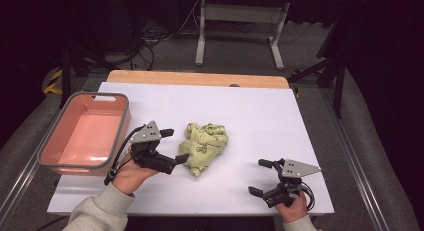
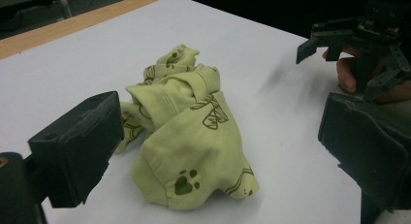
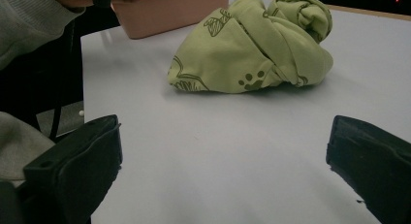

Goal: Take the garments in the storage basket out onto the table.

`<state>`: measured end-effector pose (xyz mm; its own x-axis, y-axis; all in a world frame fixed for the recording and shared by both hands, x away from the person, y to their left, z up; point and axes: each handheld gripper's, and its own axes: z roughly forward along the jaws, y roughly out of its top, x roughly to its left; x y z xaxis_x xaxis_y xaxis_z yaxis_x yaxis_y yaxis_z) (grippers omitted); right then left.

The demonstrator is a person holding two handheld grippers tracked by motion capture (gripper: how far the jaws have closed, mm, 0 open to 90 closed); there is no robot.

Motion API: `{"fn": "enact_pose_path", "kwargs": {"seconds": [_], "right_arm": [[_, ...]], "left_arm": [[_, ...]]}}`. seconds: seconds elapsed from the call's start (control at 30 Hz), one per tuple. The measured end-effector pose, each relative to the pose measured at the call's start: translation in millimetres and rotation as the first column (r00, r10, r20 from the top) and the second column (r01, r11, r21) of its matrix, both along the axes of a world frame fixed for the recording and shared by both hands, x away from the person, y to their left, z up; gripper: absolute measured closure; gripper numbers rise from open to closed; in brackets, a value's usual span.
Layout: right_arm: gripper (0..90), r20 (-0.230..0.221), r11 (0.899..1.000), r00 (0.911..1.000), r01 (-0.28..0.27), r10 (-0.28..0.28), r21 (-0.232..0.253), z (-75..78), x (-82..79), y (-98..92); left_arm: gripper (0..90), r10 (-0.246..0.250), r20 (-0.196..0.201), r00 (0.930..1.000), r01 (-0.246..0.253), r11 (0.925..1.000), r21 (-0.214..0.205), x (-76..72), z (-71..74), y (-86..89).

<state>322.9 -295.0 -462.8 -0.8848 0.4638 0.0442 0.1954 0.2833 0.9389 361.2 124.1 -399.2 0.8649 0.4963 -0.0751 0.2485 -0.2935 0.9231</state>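
Lining up my left gripper (image 1: 174,146) on the crumpled green cloth (image 1: 205,147) — jaws spread wide, nothing pinched.

I see the cloth bunched mid-table, just right of the pink bin (image 1: 50,161). I'd push in low, straddle a thick fold, and close firmly — a shallow bite would likely slip. My right gripper (image 1: 260,177) waits well apart, jaws also spread and empty.

Pink tub (image 1: 85,136) with grey rim, far left on the white bench (image 1: 260,116), open side up. Wooden edge strip (image 1: 197,78) along the bench's far side. Beyond it, white frame legs (image 1: 201,38) and tangled cables (image 1: 155,38) on grey floor.
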Motion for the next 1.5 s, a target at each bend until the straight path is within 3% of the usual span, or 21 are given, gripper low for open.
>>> {"fn": "enact_pose_path", "kwargs": {"seconds": [0.3, 0.7, 0.9, 1.17, 1.27, 1.5], "right_arm": [[0.1, 0.002, 1.0, 1.0, -0.001, 0.001, 0.001, 0.4, -0.4, 0.1], [0.1, 0.001, 1.0, 1.0, -0.002, 0.002, 0.001, 0.3, -0.4, 0.2], [0.1, 0.0, 1.0, 1.0, -0.001, 0.001, 0.003, 0.5, -0.5, 0.0], [0.1, 0.0, 1.0, 1.0, -0.005, 0.005, 0.001, 0.4, 0.0, 0.0], [0.1, 0.001, 1.0, 1.0, -0.007, 0.007, 0.002, 0.7, -0.2, -0.1], [0.1, 0.003, 1.0, 0.9999, -0.011, 0.011, -0.002, 0.8, -0.5, -0.3]], "left_arm": [[2.4, 0.026, -0.036, 0.999, -0.025, 0.9995, 0.018, -8.8, -14.2, 16.5], [2.3, 0.076, -0.06, 0.9954, -0.08, 0.9937, -0.078, -15.7, -47.3, 42.5], [3.0, 0.08, -0.039, 0.996, -0.084, 0.9906, -0.107, -18.9, -61.7, 49.5], [3.4, 0.086, -0.052, 0.995, -0.091, 0.9894, -0.113, -15.4, -80.7, 56.7], [3.3, 0.084, -0.06, 0.9947, -0.092, 0.9856, -0.142, -15.0, -86.6, 59.2], [2.4, 0.116, -0.018, 0.9931, -0.117, 0.9862, -0.117, -18.1, -89.0, 58.2]]}}
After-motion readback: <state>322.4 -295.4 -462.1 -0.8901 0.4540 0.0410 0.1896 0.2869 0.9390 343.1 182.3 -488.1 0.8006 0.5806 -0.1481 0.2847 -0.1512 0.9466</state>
